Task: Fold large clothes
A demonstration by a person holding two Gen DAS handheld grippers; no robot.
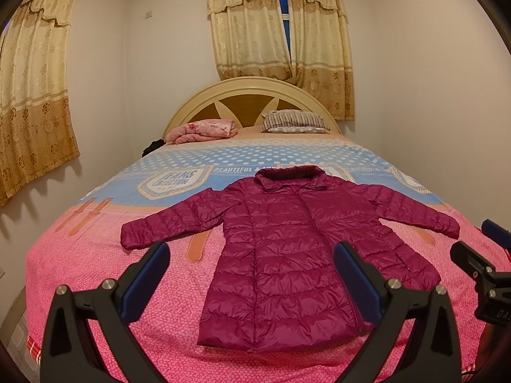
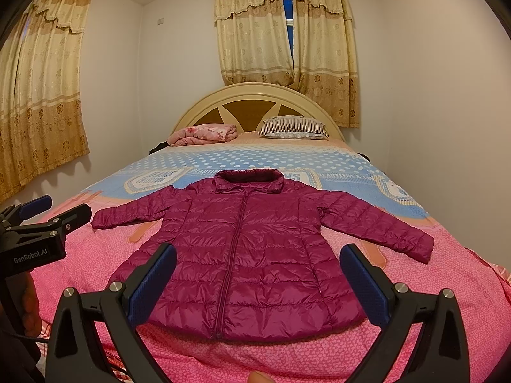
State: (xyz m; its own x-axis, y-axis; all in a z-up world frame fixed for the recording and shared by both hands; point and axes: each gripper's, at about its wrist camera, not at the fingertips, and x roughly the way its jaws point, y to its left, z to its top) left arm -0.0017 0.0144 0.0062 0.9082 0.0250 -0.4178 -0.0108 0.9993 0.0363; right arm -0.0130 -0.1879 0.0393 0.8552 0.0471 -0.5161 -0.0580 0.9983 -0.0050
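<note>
A magenta quilted puffer jacket [image 1: 287, 249] lies flat and zipped on the bed, collar toward the headboard, both sleeves spread out; it also shows in the right wrist view [image 2: 252, 255]. My left gripper [image 1: 252, 252] is open and empty, held above the jacket's lower hem, its blue pads apart. My right gripper [image 2: 258, 255] is open and empty, held above the hem too. The right gripper shows at the right edge of the left wrist view [image 1: 488, 249], and the left gripper shows at the left edge of the right wrist view [image 2: 48, 214].
The bed [image 1: 95, 271] has a pink and blue patterned cover. A folded pink blanket [image 1: 204, 131] and a striped pillow [image 1: 293, 121] lie by the cream headboard [image 1: 252, 95]. Curtained windows and white walls close in on all sides.
</note>
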